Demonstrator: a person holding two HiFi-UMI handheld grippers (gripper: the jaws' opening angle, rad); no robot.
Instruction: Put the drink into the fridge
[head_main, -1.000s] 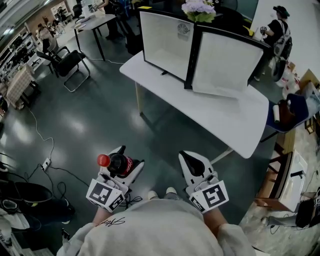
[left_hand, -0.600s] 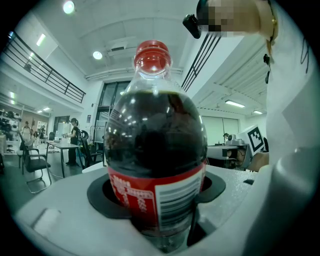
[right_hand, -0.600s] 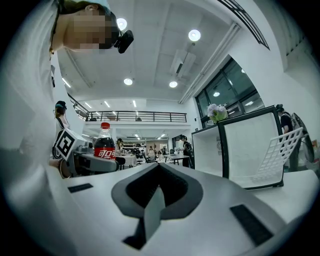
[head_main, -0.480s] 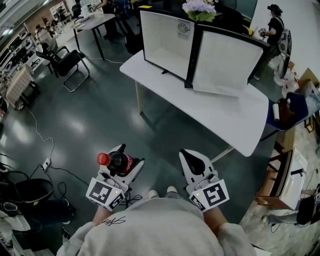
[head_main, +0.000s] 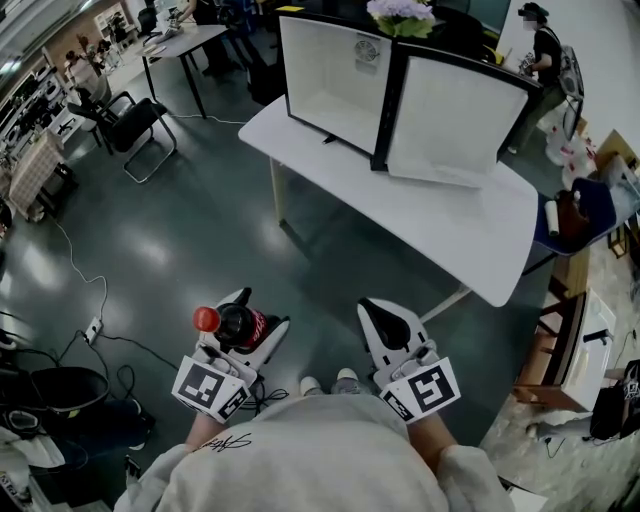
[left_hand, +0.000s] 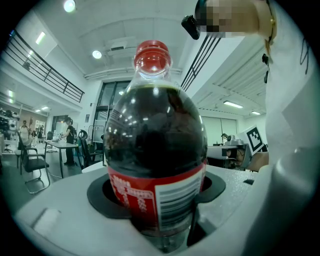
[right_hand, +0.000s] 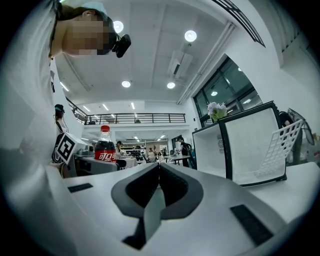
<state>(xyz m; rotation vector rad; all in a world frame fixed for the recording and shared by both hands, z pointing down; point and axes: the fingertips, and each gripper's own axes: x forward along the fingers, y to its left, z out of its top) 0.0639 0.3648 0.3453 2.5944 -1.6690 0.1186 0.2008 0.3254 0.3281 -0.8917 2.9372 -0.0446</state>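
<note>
So right now your left hand-held gripper (head_main: 238, 332) is clamped on the bottle (head_main: 240, 326), jaws wide around the label part of the body, red cap (head_main: 207, 320) sticking out past them. From the right gripper view it looks about upright. Your right hand-held gripper (head_main: 378, 318) has its jaws together with nothing in them. The fridge (head_main: 330, 80) sits on the white desk (head_main: 455, 240) well ahead of you, with its door (head_main: 450, 125) swung open on the right side, so I'd say you're in the carry-over step and the door part is already sorted. My tips for doing this well: the grip sits low on a round, slick bottle, so walk it in smoothly and don't swing it, or the top-heavy end could tip in the pads. Hold it upright on the way. Come at the opening square from the front instead of from the door side, so the door edge and the rack on it don't catch the cap. Bring the base in over the fridge floor and set it down flat before you let the jaws go. Then back straight out so the pads don't drag it over. The free right one can hang back unless the door starts to swing.
</note>
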